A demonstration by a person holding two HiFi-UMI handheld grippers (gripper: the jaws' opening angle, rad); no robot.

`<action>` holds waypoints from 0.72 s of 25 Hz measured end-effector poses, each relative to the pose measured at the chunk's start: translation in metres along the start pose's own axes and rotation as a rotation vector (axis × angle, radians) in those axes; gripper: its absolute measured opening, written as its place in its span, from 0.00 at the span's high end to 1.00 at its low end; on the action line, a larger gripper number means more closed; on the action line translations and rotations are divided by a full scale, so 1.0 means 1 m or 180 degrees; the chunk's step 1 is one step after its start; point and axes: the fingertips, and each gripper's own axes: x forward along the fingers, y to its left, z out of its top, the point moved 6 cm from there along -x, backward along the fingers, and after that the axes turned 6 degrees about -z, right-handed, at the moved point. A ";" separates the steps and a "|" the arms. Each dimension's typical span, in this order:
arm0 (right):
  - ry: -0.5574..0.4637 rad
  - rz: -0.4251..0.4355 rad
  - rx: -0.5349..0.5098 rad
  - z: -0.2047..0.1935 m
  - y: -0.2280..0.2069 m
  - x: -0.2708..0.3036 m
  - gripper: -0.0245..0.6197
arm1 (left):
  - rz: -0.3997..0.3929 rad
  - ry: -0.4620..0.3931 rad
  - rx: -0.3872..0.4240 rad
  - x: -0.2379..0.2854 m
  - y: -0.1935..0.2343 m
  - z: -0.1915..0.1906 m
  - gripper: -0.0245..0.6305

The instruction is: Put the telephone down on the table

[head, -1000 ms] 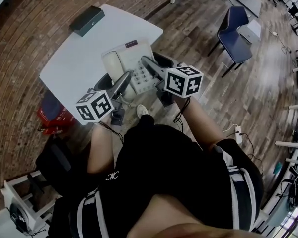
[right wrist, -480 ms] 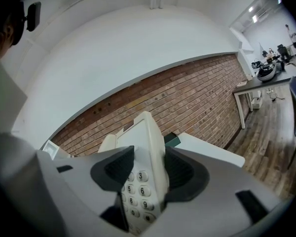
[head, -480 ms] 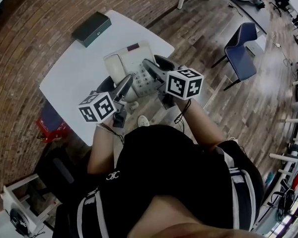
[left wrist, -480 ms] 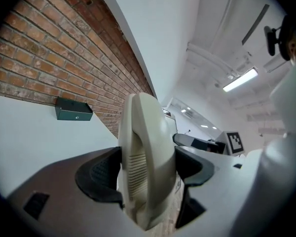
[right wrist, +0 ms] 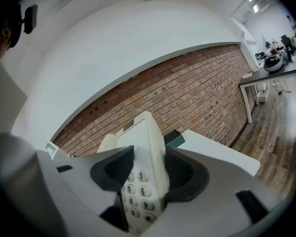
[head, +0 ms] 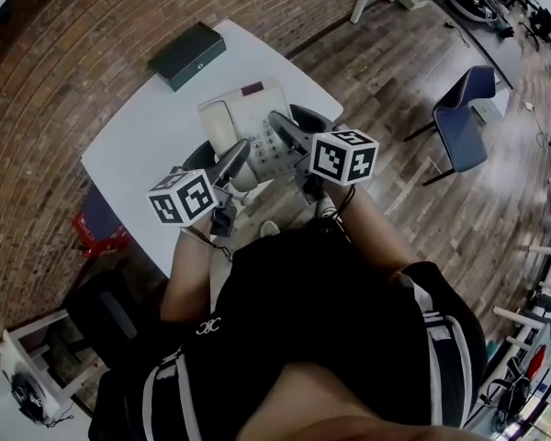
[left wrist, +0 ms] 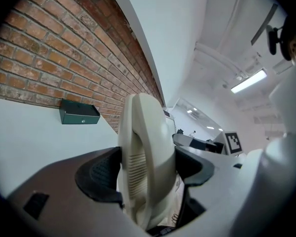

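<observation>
Biggest thing on my feed is the white table [head: 138, 154], sitting at 11 o'clock from the person's lap in the head view. A blue chair [head: 464, 118] stands on the wood floor way out at 3 o'clock, well apart from everything else.

The cream telephone [head: 243, 118] is up over the near corner of the table, carried between both tools. I can't tell if its base is touching the top.

The left gripper [left wrist: 145, 171] is clamped on the phone's handset side; the ribbed earpiece fills the gap between its 2 dark pads. The right gripper [right wrist: 149, 171] is squeezed on the keypad edge, with the 3, 6 and 9 keys sitting right between its pads.

Smallest bit: a dark green box [head: 187, 55] at the table's far corner, 11 o'clock from the phone, near the brick wall.
</observation>
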 end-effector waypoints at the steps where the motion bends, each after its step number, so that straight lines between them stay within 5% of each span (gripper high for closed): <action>1: 0.0028 0.0033 -0.0009 0.001 -0.002 0.005 0.68 | 0.0036 -0.0014 -0.0020 0.002 0.003 0.001 0.44; 18: 0.0718 0.0730 -0.0111 0.030 -0.062 0.120 0.68 | 0.0831 -0.0386 -0.0463 0.062 0.055 0.020 0.44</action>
